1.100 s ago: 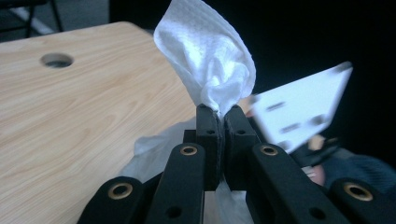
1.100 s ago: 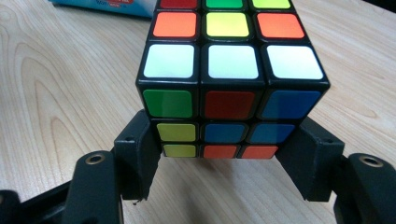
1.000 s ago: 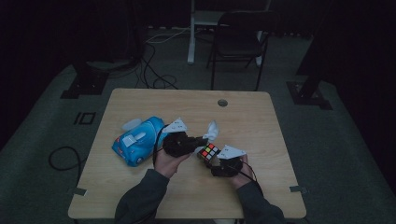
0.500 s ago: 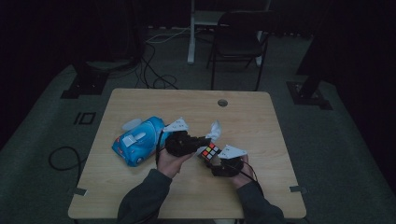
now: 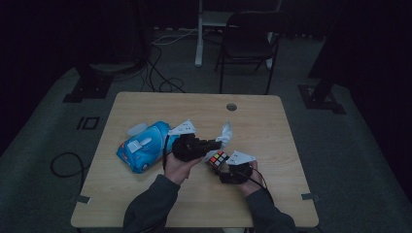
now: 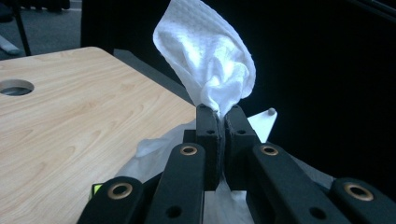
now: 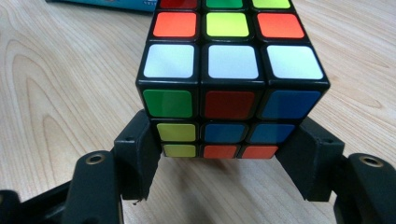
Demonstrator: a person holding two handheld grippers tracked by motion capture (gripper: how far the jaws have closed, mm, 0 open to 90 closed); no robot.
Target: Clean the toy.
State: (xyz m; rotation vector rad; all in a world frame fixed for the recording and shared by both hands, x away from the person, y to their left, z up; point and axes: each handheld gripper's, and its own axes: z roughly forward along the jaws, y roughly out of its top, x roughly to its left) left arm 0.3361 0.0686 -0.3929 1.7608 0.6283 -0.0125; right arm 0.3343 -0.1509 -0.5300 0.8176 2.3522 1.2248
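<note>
High view. One wooden tabletop [image 5: 145, 204], pale, rectangular, with one round cable hole [image 5: 231, 107] near its far edge. The far half, the right side and the near left corner lie bare; everything sits left of centre and toward the near edge. One blue tissue pack [image 5: 143, 148] lies left of the hands, well inside the left edge. One left gripper [image 5: 217, 143] points right, with one white tissue [image 5: 226, 132] standing up from its tip. One right gripper [image 5: 224, 167] sits just beside it, nearer the person, with one puzzle cube [image 5: 217, 158] at its front, well apart from every edge. Two sleeved forearms come in from the near edge. One chair [image 5: 248, 43] stands on the floor beyond the tabletop.

Left gripper view. Jaws clenched on the tissue [image 6: 210, 60], which fans upward from the pinch (more of it trails below between the arms). The tabletop's [image 6: 70, 121] far edge runs diagonally behind, with darkness past it; the hole [image 6: 15, 87] is at left.

Right gripper view. Jaws clamped on the lower sides of the cube [image 7: 224, 74], one pad on each side, the cube's bottom at or just above the wood (contact cannot be told). Bare tabletop [image 7: 56, 93] lies on both sides; the pack's blue edge [image 7: 107, 3] shows at the top.
</note>
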